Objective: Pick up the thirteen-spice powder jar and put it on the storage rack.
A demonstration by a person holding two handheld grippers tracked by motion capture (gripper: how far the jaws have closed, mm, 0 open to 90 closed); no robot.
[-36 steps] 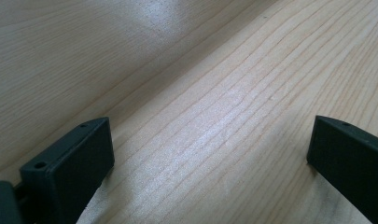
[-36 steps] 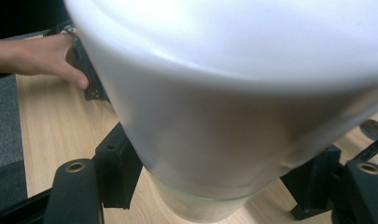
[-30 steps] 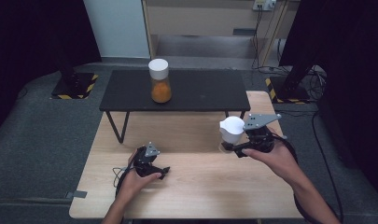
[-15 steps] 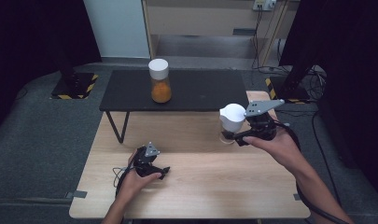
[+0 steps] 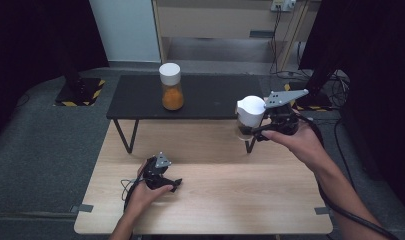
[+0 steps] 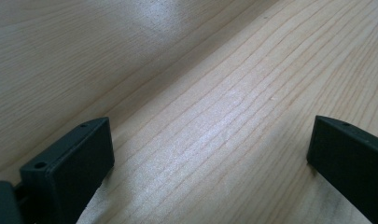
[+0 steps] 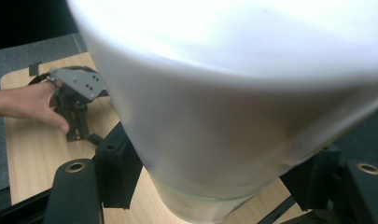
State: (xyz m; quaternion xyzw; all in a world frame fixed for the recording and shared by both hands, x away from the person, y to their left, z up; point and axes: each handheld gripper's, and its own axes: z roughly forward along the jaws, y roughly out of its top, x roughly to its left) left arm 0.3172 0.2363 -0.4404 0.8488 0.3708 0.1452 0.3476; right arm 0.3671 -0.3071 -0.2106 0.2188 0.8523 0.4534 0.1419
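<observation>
The right gripper (image 5: 252, 131) grasps a white-lidded jar (image 5: 250, 116), held above the right of the table (image 5: 240, 200). The left gripper (image 5: 176, 184) rests on the table at the near left, jaws released.

White lid on a clear jar (image 5: 250, 116); another white-lidded jar (image 5: 170, 93) holds orange contents. Pale wood-grain desk (image 5: 240, 195), black low table (image 5: 210, 97), black tongs (image 5: 167, 184), yellow-black hazard tape (image 5: 80, 95) at upper left.
</observation>
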